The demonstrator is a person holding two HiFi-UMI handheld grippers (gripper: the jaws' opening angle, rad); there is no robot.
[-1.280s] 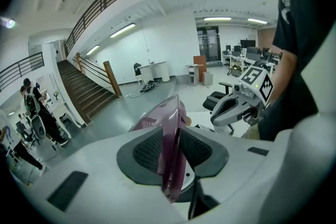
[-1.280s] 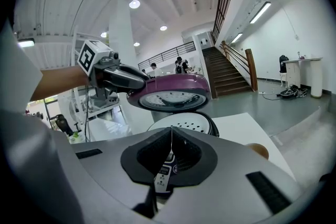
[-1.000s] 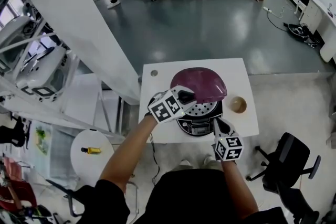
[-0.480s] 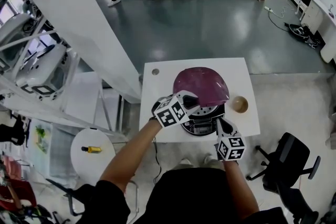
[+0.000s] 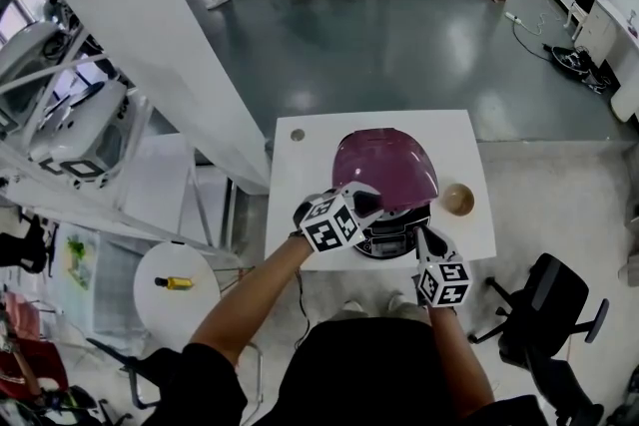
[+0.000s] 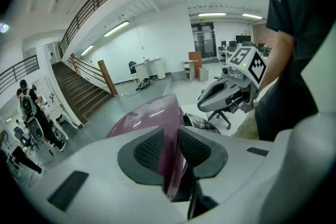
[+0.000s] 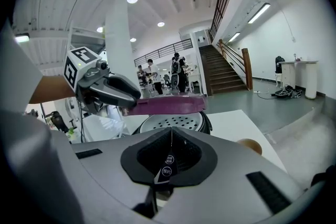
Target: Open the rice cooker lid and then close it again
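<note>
Rice cooker (image 5: 391, 232) on table (image 5: 300, 190) ctr, cup (image 5: 457, 200) just R of it

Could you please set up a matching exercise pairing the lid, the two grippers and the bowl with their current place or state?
Things:
1. purple lid
2. left gripper
3. right gripper
4. brown bowl

Place or state:
A. jaws shut, nothing between them
B. on the white table, to the right of the rice cooker in the head view
C. partly raised over the cooker
D. clamped on the lid's edge

Pairs: 1-C, 2-D, 3-A, 4-B
</note>
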